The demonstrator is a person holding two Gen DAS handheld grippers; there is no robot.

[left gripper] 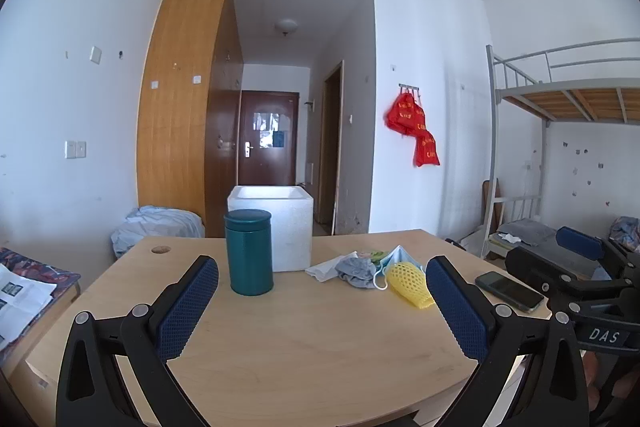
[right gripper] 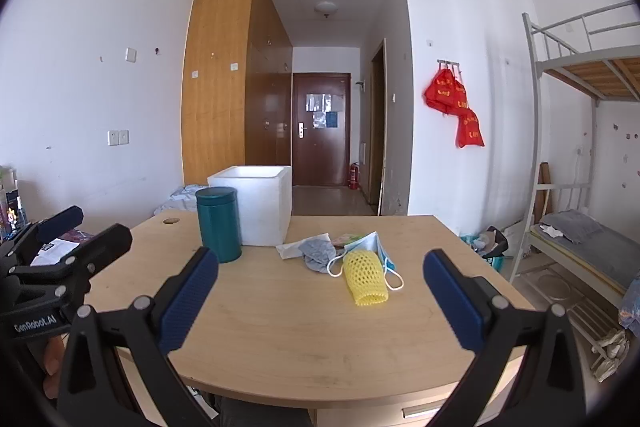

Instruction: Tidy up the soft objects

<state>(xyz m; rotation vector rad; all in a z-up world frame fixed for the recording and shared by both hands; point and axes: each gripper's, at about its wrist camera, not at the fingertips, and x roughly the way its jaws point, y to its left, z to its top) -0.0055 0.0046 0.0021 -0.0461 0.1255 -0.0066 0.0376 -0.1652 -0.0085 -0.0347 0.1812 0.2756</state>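
A pile of soft things lies mid-table: a yellow foam net sleeve point(left gripper: 412, 285) point(right gripper: 365, 278), a blue face mask point(left gripper: 394, 261) point(right gripper: 370, 249), a grey cloth point(left gripper: 356, 271) point(right gripper: 318, 253) and a white tissue point(left gripper: 322, 271) point(right gripper: 289, 249). A white foam box point(left gripper: 280, 227) point(right gripper: 260, 207) stands open behind a teal canister point(left gripper: 249, 253) point(right gripper: 218, 225). My left gripper point(left gripper: 322, 287) is open and empty, held over the near table. My right gripper point(right gripper: 320, 281) is open and empty, short of the pile.
The wooden table point(left gripper: 304, 339) point(right gripper: 320, 339) has a cable hole point(left gripper: 161, 249) at its back left. A black phone point(left gripper: 510, 291) lies at the right edge. A bunk bed point(right gripper: 580, 147) stands right. Papers point(left gripper: 20, 301) lie left.
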